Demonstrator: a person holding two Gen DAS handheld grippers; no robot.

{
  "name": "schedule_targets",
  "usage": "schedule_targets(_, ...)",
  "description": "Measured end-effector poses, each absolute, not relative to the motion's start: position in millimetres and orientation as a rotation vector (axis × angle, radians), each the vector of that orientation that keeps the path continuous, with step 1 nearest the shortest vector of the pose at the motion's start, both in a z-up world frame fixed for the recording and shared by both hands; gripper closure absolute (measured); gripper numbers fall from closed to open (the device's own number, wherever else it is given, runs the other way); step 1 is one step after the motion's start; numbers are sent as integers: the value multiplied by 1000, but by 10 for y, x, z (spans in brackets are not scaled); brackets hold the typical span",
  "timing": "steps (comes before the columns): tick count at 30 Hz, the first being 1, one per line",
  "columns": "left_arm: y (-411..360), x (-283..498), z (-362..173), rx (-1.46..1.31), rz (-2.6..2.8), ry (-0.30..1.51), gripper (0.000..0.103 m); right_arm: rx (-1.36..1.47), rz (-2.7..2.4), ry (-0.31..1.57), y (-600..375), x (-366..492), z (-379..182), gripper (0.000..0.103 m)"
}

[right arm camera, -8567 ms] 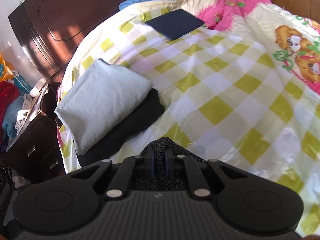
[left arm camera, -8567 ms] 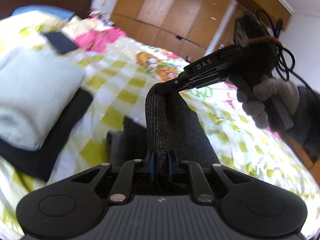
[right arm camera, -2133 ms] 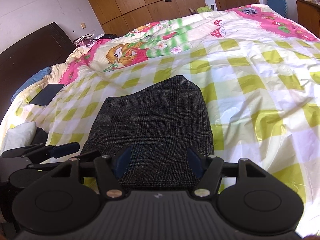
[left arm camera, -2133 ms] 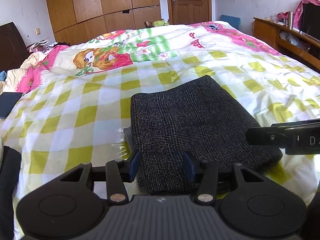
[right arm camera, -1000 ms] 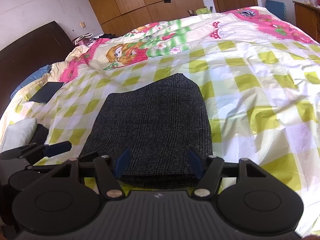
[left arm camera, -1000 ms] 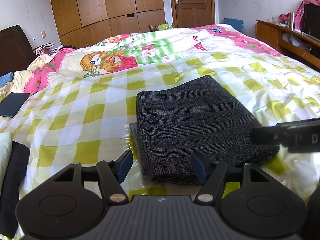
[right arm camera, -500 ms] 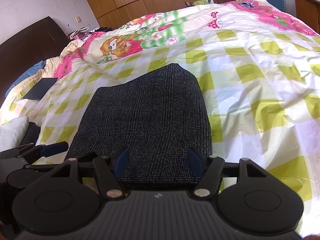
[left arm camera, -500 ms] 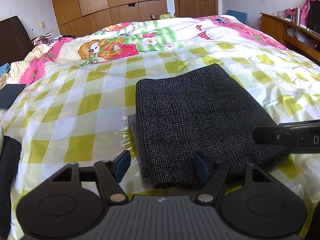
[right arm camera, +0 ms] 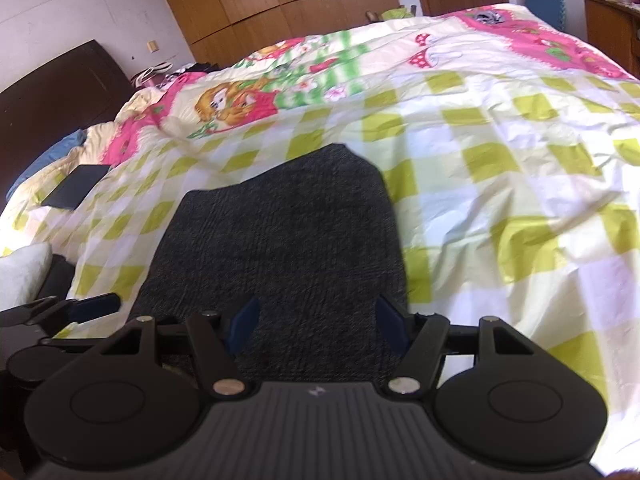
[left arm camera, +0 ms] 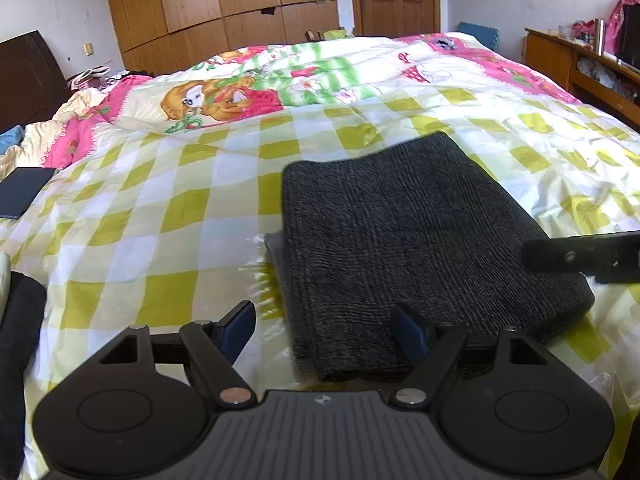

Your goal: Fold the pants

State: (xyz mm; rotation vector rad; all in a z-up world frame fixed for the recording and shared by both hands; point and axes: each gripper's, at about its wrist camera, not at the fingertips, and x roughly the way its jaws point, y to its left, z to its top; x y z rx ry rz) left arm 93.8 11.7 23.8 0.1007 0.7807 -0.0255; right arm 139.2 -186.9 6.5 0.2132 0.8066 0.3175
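1. The pants (left arm camera: 420,240) are lying on the bed (left arm camera: 168,216) as a compact dark grey rectangle, several layers thick, with one under-layer peeking out at the near left edge. Judging by that shape, the folding is looking finished or nearly so.

2. The left gripper (left arm camera: 324,330) is hovering over the near left corner of the bundle. Its jaws have just been opening wider and are standing well apart; the corner is sitting between them, but neither pad is pressing on the cloth, so nothing is being held.

3. The right gripper (right arm camera: 316,322) is hanging over the near right part of the pants (right arm camera: 276,240), jaws apart and empty as well. Its finger is showing at the right edge of the left view, just above the fabric.

4. Both tools are pointing down at the near edge, probably because that is where the last fold was let go.

5. Further out, a dark flat pad (left arm camera: 24,192) is lying near the headboard end, and a stack of folded clothes (right arm camera: 24,272), white over black, is sitting at the left edge of the bed.
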Motion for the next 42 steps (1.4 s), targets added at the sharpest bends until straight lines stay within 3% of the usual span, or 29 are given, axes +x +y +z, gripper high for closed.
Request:
schedule_targets(15,459,1308,78,-23,-79,748,14,318,379,921,-2139,2130,-448,29)
schedule_targets(22,708,1519,-124,-149,-144,815,0,464,524,973,-2083,2380,-512,28)
schedule_targets(27,719,1557,-211,-195,-174,838,0,493,535,996,-2071,2488,-633,34)
schedule_targets(28,648,1528,-198,-195,-195,829,12,484,535,991,-2060,2474,-604,37)
schedule_targets(29,569,1501,-174,-206,-234,826,17,475,538,988,-2065,2450,-573,45)
schedule_targets(30,448,1472,-143,-170,-207,818,17,467,537,989,-2103,2423,-544,53)
schedule_targets(32,242,1471,-82,-82,-201,791,18,482,535,998,-2270,2369,-506,60)
schedule_targets(36,-74,1558,60,-100,-292,786,26,482,481,997,-2701,2304,-407,62)
schedule_targets(42,-996,1879,112,-42,-451,776,26,397,319,962,-3463,2454,-173,62)
